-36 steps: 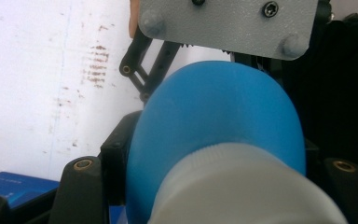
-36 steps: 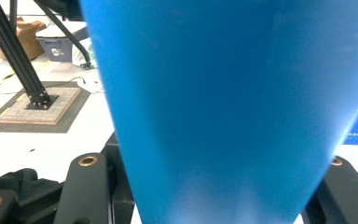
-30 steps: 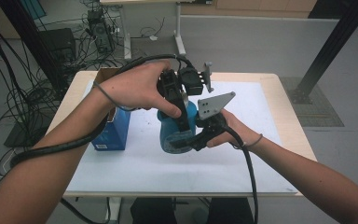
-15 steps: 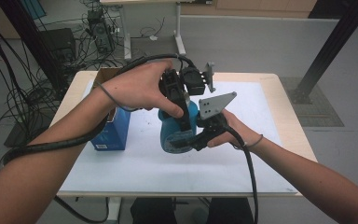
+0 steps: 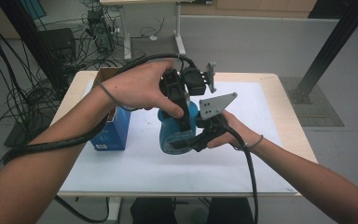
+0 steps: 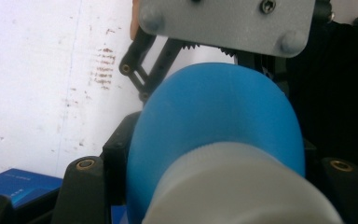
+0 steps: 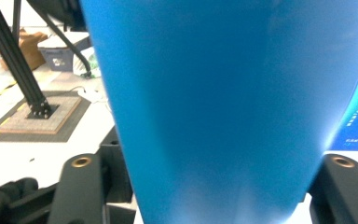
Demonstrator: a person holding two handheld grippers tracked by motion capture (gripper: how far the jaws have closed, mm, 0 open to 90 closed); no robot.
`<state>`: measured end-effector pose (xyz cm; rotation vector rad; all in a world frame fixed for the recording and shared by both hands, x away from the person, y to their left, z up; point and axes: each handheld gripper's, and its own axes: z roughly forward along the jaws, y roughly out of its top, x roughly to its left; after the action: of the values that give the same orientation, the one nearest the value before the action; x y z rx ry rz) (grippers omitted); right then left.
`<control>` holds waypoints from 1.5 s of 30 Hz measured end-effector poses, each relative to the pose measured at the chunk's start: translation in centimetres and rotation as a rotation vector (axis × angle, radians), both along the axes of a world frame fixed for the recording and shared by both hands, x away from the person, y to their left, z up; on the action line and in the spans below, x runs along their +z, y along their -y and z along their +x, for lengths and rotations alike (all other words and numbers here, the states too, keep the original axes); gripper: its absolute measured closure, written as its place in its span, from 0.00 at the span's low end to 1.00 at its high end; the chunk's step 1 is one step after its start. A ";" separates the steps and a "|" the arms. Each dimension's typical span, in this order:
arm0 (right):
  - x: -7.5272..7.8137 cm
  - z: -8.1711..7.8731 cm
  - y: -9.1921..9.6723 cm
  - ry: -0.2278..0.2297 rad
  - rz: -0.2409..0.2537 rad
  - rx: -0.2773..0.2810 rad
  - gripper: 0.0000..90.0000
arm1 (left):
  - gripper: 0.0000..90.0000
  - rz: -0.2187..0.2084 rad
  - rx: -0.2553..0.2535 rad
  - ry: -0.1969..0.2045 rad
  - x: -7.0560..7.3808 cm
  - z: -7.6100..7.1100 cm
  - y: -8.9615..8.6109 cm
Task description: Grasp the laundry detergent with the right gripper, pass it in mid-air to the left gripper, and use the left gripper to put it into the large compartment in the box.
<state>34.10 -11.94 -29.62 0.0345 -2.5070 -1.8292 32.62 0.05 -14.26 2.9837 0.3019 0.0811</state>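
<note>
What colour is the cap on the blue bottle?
White, on the blue bottle; the cap shows best in the left gripper view.

My table (image 5: 279, 154) has a white top with a wood edge. Grey floor (image 5: 261, 42) beyond. Cables (image 5: 23, 88) lie tangled at left. A black post (image 5: 328, 51) stands at right.

Left claw (image 5: 182, 122) pointed down from above, clamped tight; right claw (image 5: 186, 143) came in level from the right, jaws just eased wider.
</note>
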 end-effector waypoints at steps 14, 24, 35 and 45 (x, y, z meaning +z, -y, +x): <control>-0.3 0.5 0.6 -0.042 -0.027 -0.039 0.06 | 0.43 0.006 0.001 -0.004 -0.1 0.1 -0.1; -0.1 0.3 1.3 -0.033 -0.067 -0.033 0.06 | 0.43 0.009 0.009 -0.007 -0.3 0.3 -0.1; -0.8 0.3 3.6 -0.040 -0.187 -0.065 0.06 | 0.43 0.012 0.010 -0.010 -0.4 0.3 0.1; -1.7 1.0 6.7 -0.078 -0.375 -0.134 0.06 | 0.43 0.007 0.019 -0.008 -0.4 0.3 -0.1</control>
<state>35.12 -18.60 -31.33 -0.2149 -2.8076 -1.3351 32.95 0.10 -14.62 2.9896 0.3313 0.0731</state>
